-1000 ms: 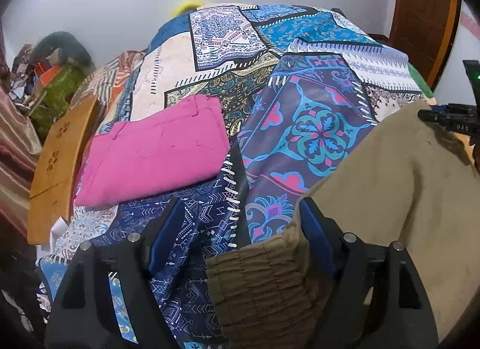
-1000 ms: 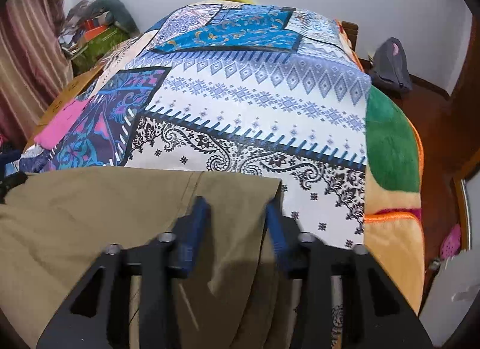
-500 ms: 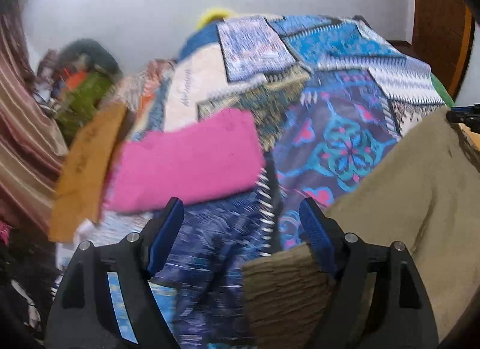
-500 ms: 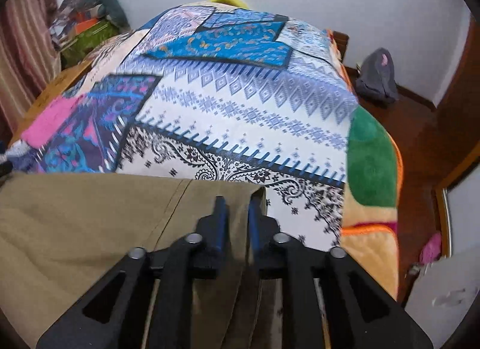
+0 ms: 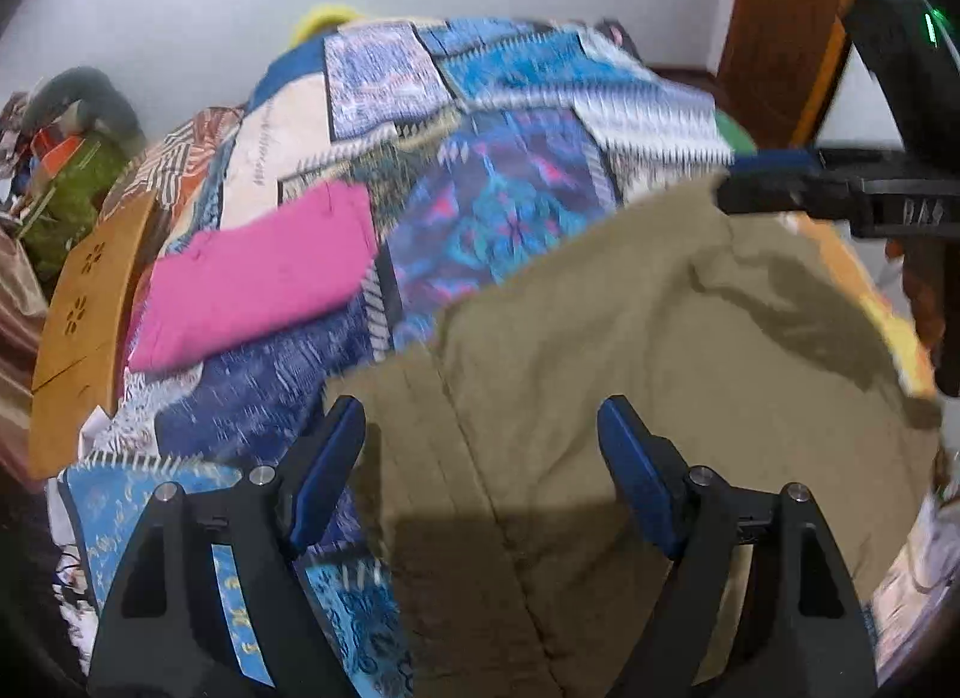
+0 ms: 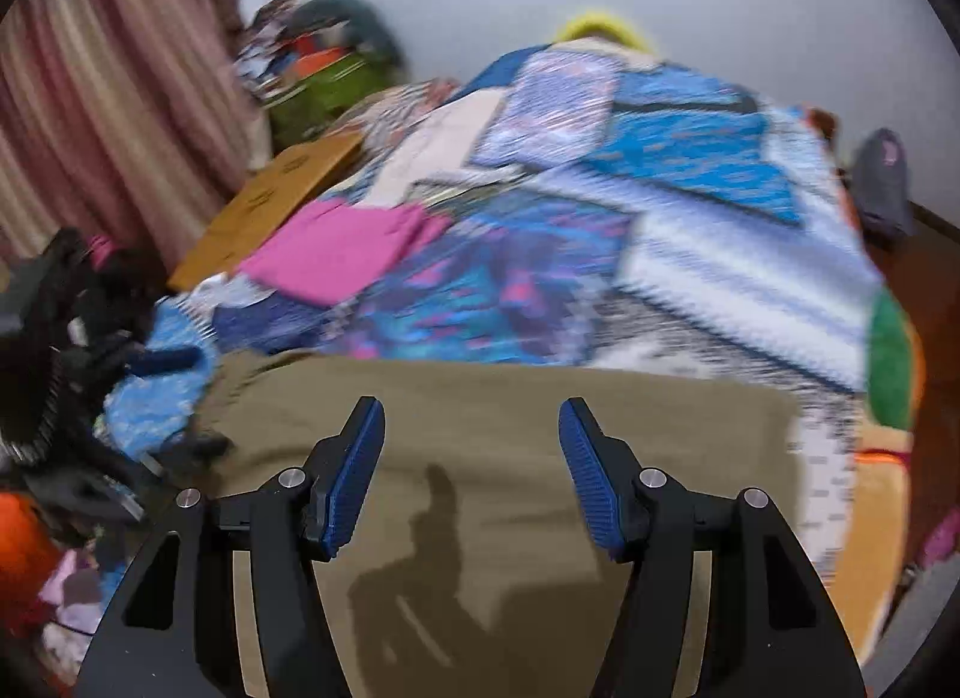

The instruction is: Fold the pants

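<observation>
Khaki pants (image 5: 630, 368) lie spread on the patchwork bedspread (image 5: 510, 206) at the near edge of the bed; they also fill the lower part of the right wrist view (image 6: 510, 458). My left gripper (image 5: 480, 452) is open and empty, hovering over the pants near a seam. My right gripper (image 6: 471, 458) is open and empty above the flat khaki cloth. The right gripper also shows at the right edge of the left wrist view (image 5: 840, 200), and the left gripper at the left edge of the right wrist view (image 6: 120, 362). Both views are motion-blurred.
A folded pink garment (image 5: 258, 284) lies on the bed's left side, also in the right wrist view (image 6: 348, 254). A wooden board (image 5: 84, 302) runs along the left bed edge. Clutter (image 6: 324, 62) and a striped curtain (image 6: 108, 116) stand at the far left.
My right gripper was shut on the pants' edge half a second ago and is now open. Both grippers have moved over the pants, which now lie further onto the bed.
</observation>
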`<state>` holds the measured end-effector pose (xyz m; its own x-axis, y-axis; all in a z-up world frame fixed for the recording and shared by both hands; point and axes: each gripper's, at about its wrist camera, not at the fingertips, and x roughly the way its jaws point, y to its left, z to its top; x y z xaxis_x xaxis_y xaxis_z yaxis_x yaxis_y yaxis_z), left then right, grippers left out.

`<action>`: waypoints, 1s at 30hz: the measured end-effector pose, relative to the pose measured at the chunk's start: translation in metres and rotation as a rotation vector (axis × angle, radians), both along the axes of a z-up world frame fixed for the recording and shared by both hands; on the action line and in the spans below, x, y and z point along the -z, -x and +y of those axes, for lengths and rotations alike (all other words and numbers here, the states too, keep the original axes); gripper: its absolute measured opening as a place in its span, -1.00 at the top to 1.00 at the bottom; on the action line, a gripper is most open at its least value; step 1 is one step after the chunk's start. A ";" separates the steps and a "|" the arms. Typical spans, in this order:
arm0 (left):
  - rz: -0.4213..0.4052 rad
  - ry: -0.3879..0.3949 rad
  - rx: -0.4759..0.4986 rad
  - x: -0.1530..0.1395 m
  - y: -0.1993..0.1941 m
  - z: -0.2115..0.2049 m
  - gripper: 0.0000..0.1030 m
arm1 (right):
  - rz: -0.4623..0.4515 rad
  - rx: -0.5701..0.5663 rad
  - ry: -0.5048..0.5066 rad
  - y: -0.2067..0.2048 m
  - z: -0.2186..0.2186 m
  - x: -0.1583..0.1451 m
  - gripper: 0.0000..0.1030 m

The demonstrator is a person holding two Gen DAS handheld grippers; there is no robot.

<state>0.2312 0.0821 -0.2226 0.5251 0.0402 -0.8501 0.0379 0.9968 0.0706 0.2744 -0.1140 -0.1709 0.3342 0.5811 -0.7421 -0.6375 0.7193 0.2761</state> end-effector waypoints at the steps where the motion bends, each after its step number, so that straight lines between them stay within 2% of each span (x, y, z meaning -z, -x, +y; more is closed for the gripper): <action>1: 0.008 -0.008 0.002 0.004 0.003 -0.002 -0.57 | 0.013 -0.015 0.019 0.002 0.011 0.006 -0.10; 5: 0.004 0.038 -0.028 0.009 0.009 0.008 -0.60 | 0.071 -0.063 0.100 0.010 0.036 0.031 -0.10; 11: -0.002 0.096 -0.087 0.012 0.008 0.027 -0.73 | 0.064 -0.093 0.172 0.041 0.023 0.038 -0.10; 18: -0.021 0.045 -0.126 0.011 0.012 0.032 -0.75 | 0.078 -0.013 0.144 0.073 -0.028 0.033 -0.10; 24: -0.017 0.048 -0.141 0.006 0.021 0.035 -0.75 | 0.080 0.081 0.101 0.102 -0.071 0.040 -0.12; 30: -0.033 -0.021 -0.124 -0.010 0.047 0.026 -0.74 | 0.067 0.133 0.133 0.116 -0.091 0.039 -0.18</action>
